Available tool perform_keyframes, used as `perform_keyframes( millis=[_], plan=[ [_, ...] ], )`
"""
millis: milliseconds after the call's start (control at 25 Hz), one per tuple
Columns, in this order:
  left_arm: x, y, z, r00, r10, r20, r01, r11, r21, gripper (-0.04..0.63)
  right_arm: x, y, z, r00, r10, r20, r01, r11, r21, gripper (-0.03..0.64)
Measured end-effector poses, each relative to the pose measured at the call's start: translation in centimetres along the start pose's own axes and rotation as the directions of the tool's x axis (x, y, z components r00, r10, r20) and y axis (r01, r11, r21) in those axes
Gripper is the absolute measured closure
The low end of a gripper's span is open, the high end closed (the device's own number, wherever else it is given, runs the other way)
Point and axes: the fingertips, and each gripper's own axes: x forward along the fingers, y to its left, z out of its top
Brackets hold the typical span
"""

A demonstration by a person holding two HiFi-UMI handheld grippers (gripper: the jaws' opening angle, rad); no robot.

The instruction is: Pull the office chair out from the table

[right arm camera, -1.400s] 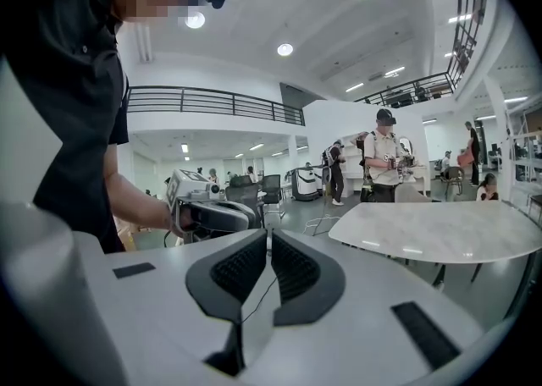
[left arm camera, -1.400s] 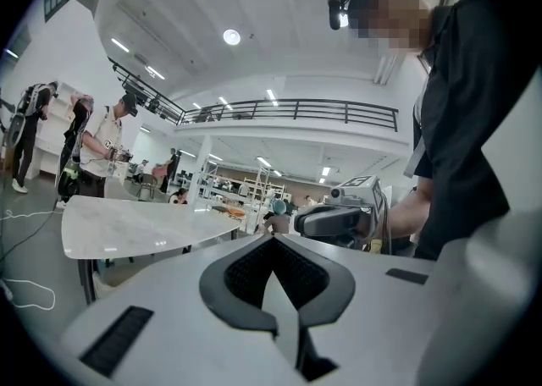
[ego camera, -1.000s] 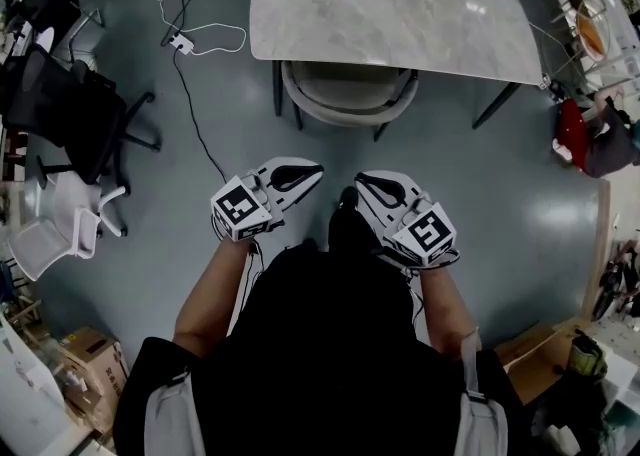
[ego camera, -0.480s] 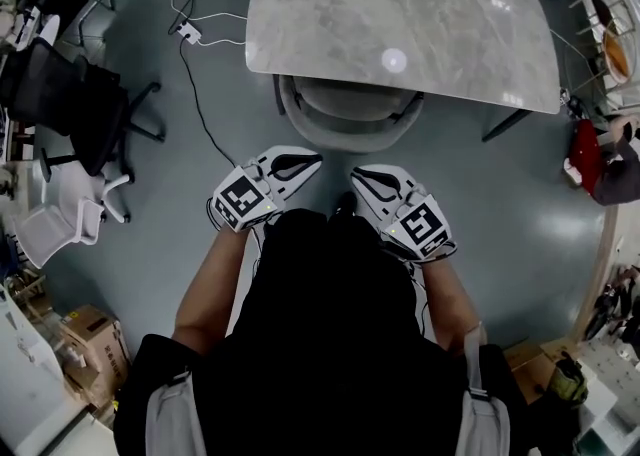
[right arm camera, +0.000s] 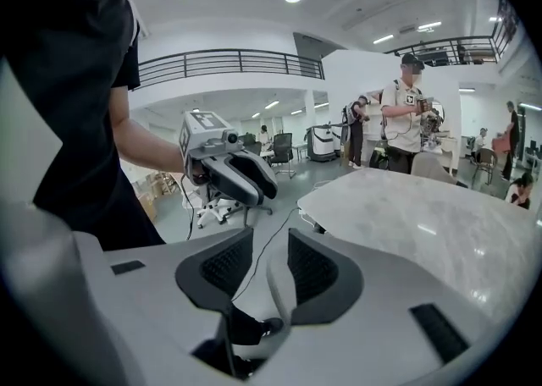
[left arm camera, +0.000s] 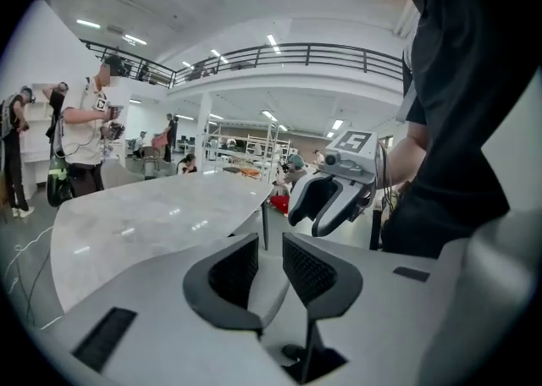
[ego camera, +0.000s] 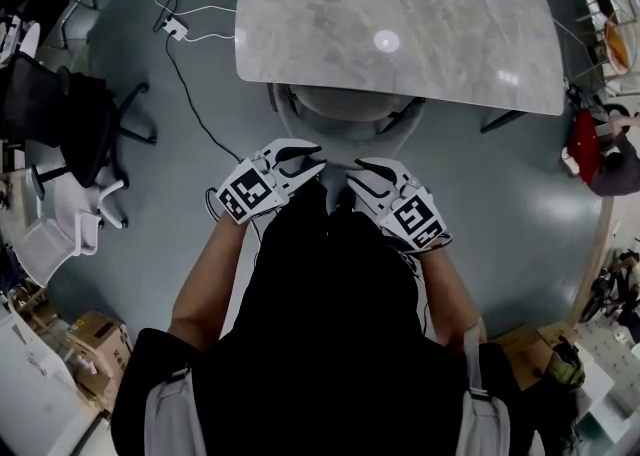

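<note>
A grey shell chair (ego camera: 345, 109) is tucked under the near edge of the grey marble table (ego camera: 400, 24); only its curved back and seat edge show. My left gripper (ego camera: 310, 156) and right gripper (ego camera: 358, 169) hover side by side at the chair's back rim. Both sets of jaws are opening. In the left gripper view the pale chair rim (left arm camera: 269, 287) lies low in the gap of the left gripper (left arm camera: 270, 261), with no pad pressing on it. The right gripper view shows the same rim (right arm camera: 278, 284) between the parted pads of the right gripper (right arm camera: 269, 270).
A black office chair (ego camera: 70, 114) and a white chair (ego camera: 60, 214) stand to the left. A white cable with a power strip (ego camera: 175, 29) runs over the floor beside the table. Cardboard boxes (ego camera: 85, 339) sit at lower left. A person (right arm camera: 406, 113) stands beyond the table.
Both grippers have moved forward and down to the chair's back rim as the person stepped closer to the table. Their jaws, shut before, now stand parted.
</note>
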Motion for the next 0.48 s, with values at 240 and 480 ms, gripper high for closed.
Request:
perform_keyframes(
  millis=[240,480],
  plan=[
    [1.0,2.8,-3.5,0.981,-0.145,-0.125,0.151,0.988,0.037,0.451,4.9,-0.9,-3.1,0.985,-0.004,-0.175,-0.003,0.999,-0.038,0.43],
    [3.6,2.1,-7.7,0.916,-0.251,-0.312,0.302,0.945,0.125,0.412,6.5,-1.8,-6.4,0.948,0.0,-0.318,-0.022,0.998,-0.065,0.407]
  ],
)
